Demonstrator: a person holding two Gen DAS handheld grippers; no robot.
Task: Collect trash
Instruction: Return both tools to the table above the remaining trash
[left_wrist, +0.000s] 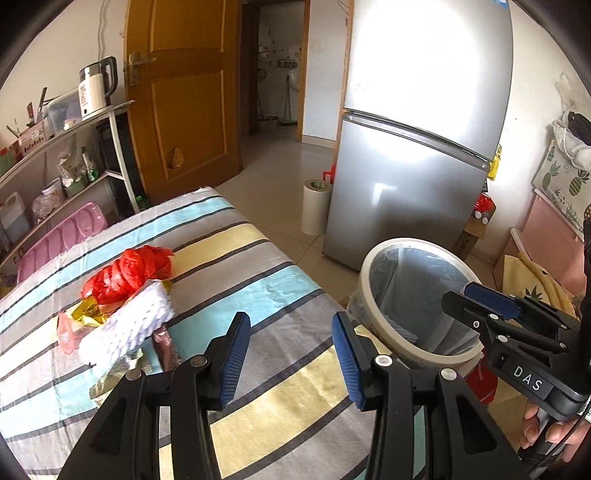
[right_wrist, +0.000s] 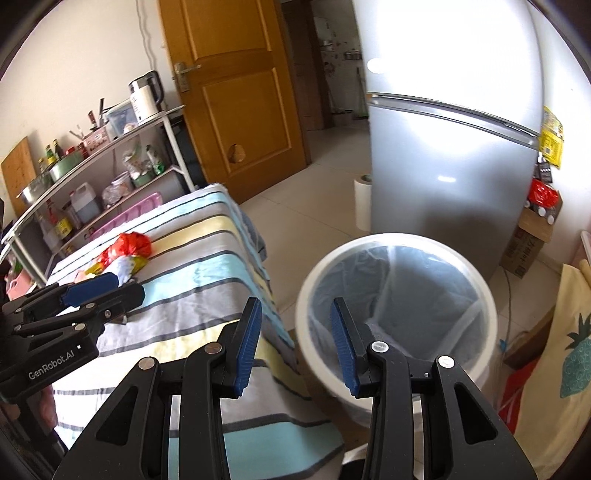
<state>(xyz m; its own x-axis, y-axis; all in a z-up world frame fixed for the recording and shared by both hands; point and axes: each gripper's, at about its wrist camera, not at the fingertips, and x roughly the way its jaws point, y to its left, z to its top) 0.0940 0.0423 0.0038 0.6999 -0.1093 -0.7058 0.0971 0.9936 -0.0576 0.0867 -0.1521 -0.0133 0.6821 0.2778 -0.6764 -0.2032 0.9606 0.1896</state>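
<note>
The left gripper hovers over the striped bedcover with its blue pads parted and nothing between them; the right gripper is likewise parted and empty, poised at the near rim of the white bin, which stands on the floor just beside the bed and is lined with a grey bag. The trash sits well apart from both: a crumpled red plastic bag, a white foam net sleeve lying against it, and gold and pink wrappers tucked beneath, all heaped near the bed's far left side. The main risk, as I judge it, is a poor pinch. The pile is loose, light and overlapping, so closing on one piece may drag or scatter the rest, or catch the bedcover along with it. Thin film could slip from the pads during the carry and fall between bed and bin. With both tools close together, they might also collide near the rim.
</note>
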